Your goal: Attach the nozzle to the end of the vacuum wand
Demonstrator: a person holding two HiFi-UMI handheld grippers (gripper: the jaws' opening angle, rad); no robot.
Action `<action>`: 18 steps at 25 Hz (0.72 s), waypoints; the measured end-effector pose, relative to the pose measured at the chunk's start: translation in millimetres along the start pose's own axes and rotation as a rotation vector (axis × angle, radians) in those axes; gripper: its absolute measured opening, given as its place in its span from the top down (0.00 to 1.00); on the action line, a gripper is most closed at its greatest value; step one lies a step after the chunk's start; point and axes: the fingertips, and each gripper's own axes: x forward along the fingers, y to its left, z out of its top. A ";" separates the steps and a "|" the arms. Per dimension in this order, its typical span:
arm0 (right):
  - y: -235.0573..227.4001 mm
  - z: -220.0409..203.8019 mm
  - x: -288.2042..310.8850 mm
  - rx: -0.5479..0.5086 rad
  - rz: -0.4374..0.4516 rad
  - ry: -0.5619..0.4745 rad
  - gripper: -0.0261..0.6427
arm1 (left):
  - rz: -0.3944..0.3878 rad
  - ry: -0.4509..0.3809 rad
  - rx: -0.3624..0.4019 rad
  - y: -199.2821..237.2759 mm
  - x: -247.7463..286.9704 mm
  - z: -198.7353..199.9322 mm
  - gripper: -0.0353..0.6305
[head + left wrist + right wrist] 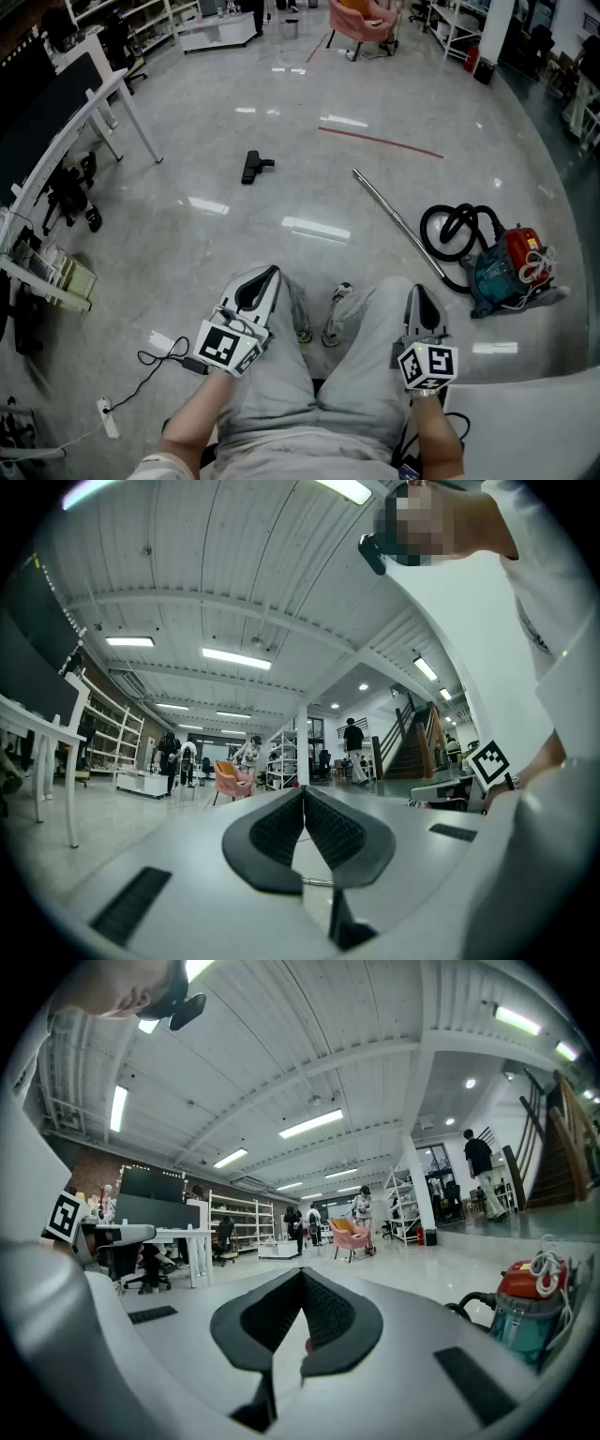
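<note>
Nozzle [253, 167], likely light rigid plastic, lies on the floor [309, 122] well left of the wand [398, 223] and is best gripped at its neck; left claw [270, 274] and right claw [417, 292] are both closed, empty.

Floor [309, 192]: grey, glossy, ceiling lights are mirrored in it.
Nozzle [254, 167]: black, laid flat on the floor, well apart from the wand.
Wand [398, 223]: metal tube, laid slantwise, its far end bare, its near end beside the hose.
Hose [448, 232]: black, coiled on the floor.
Canister vacuum cleaner [504, 270]: teal and red, set just beside the hose.
Red line [380, 142]: marked beyond the wand.
Power strip [109, 418]: white, near left, a cable is attached.
</note>
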 end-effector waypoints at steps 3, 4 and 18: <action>5.8 -4.7 -2.2 0.006 -0.001 0.014 0.96 | -0.003 0.008 0.000 2.4 -4.5 0.1 0.93; 7.3 -5.4 -2.5 0.008 -0.003 0.017 0.96 | -0.005 0.009 0.000 3.8 -5.6 0.4 0.93; 10.2 -0.6 -0.4 0.015 0.012 -0.007 0.96 | 0.001 0.014 0.000 7.9 -7.8 -0.7 0.93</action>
